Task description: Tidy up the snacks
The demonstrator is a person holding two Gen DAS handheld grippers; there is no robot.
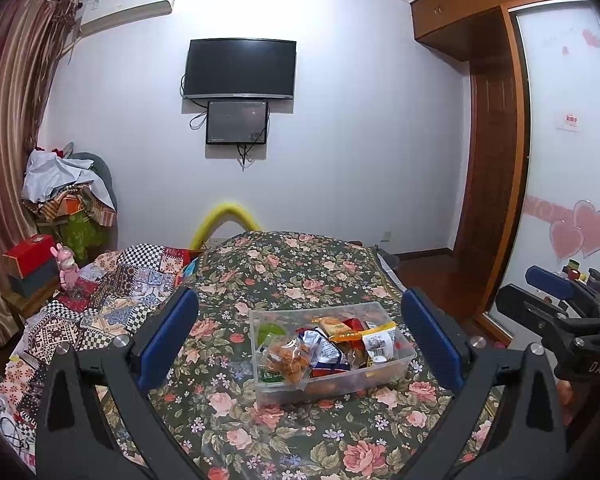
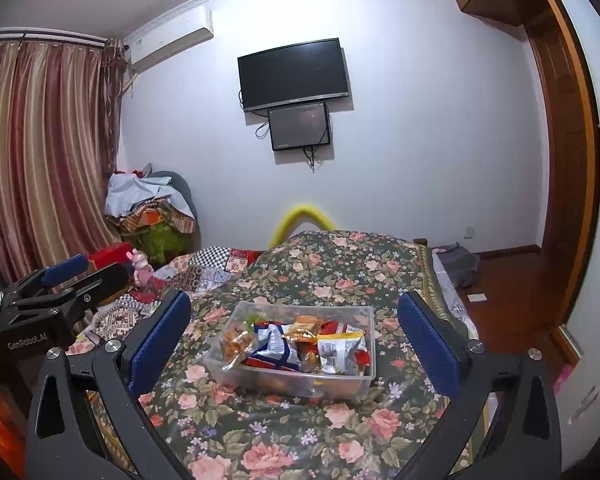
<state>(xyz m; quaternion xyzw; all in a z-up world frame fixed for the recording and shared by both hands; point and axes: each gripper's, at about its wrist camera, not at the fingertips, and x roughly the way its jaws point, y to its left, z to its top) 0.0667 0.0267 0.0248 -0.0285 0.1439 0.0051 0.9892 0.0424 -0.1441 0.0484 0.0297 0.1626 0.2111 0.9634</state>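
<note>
Nearest, the left gripper (image 1: 300,336) and the right gripper (image 2: 294,338) both hover over the near end of the bed (image 1: 284,432), jaws spread wide and holding nothing. Between them, in the middle of the flowered bedspread, sits a clear plastic bin (image 1: 405,357) piled with snack packets (image 1: 332,346). A patchwork quilt (image 1: 112,300) lies along the bed's left edge. Beyond the far end, a television (image 1: 240,69) hangs on the wall.
</note>
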